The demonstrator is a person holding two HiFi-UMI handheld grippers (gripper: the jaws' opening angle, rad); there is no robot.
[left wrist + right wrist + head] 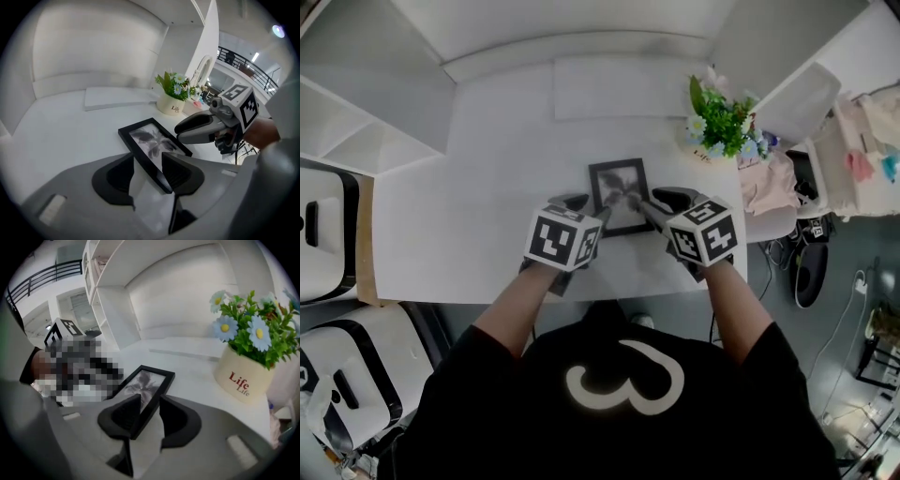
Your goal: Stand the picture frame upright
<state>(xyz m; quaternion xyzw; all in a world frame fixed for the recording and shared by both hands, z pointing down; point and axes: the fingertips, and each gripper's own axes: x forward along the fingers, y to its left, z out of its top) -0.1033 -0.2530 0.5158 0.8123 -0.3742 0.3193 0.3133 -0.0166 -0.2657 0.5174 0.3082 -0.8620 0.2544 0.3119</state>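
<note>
Picture frame [617, 183] lies flat mid-counter [469, 216], left of the flower pot [243, 373]. Left gripper [149, 160] and right gripper [150, 399] are both released, straddling its near corners. Clamp evenly, then pivot it up.

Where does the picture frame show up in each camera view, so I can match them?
Head view: the picture frame lies flat at the centre of the picture.
Left gripper view: the frame sits at centre, running down to the lower middle.
Right gripper view: the frame is left of centre, in the lower half.
Shared landmark: the flower pot, right of the frame in each.
</note>
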